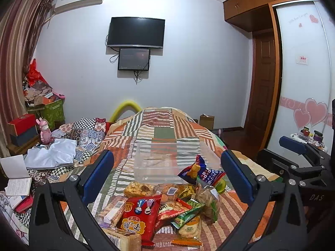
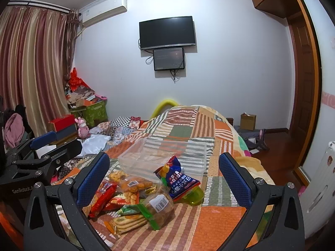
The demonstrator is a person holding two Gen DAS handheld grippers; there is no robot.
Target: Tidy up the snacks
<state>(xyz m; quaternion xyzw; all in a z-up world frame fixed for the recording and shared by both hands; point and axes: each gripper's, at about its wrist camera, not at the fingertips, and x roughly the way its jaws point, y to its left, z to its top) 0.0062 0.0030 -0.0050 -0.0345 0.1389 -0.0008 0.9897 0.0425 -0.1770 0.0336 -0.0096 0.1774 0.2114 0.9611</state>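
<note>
Nearest the cameras, both claws are being held spread wide and empty above the bed: the left gripper (image 1: 167,175) over the near-left of the snack pile (image 1: 167,207), the right gripper (image 2: 164,177) over its right side. Nothing is being pinched by either.

The packets are lying heaped and overlapping on the patchwork quilt (image 2: 217,226), so the step in hand is judged to be a first pick. It is best done by taking a packet lying on top, such as the blue snack bag (image 2: 180,177), which is leaning up at the far edge of the heap, touching the clear plastic bin (image 2: 167,156). A crimped end should be gripped so neighbours are not being dragged.

The bin is standing just behind the pile, seemingly empty. Its near wall must be cleared. Open quilt is offered to the right; the bed edge is falling away beyond.
</note>
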